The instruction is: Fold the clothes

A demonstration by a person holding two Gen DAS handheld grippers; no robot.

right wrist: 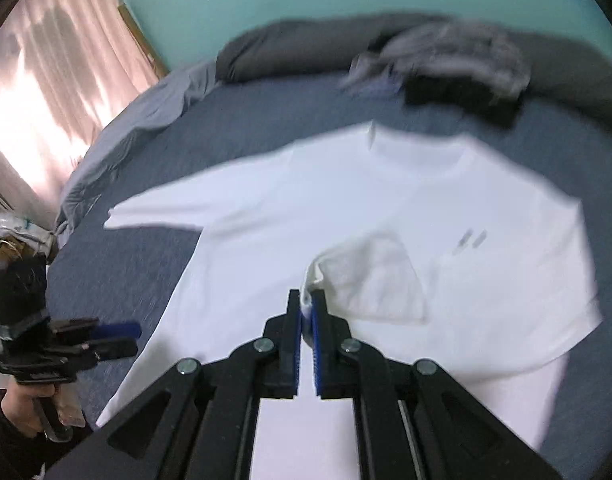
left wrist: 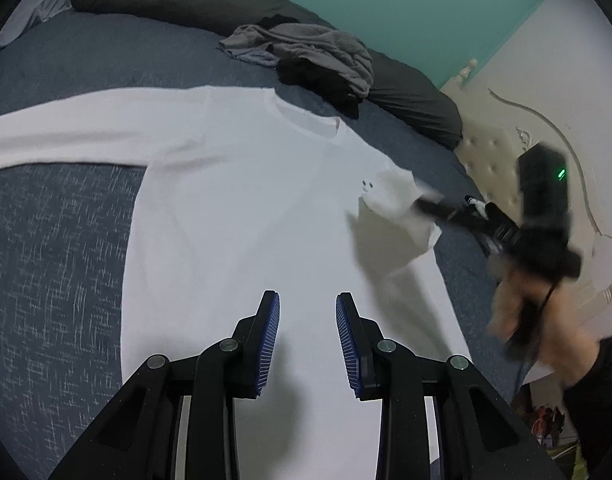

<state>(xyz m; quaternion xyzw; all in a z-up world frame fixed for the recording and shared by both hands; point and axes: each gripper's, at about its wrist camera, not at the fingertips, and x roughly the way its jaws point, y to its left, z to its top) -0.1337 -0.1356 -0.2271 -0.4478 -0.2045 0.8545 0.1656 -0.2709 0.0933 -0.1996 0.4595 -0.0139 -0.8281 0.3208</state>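
Note:
A white long-sleeved shirt lies front up on the blue bed cover. Its one sleeve stretches out flat to the left. My left gripper hovers open over the shirt's lower body, nothing between its blue pads. My right gripper is shut on the cuff of the other sleeve, which is lifted and doubled back over the chest. The right wrist view is blurred.
A heap of grey and black clothes sits beyond the collar, against long dark pillows. A cream padded headboard stands at the right; a bright curtain at the left. A hand grips the right tool.

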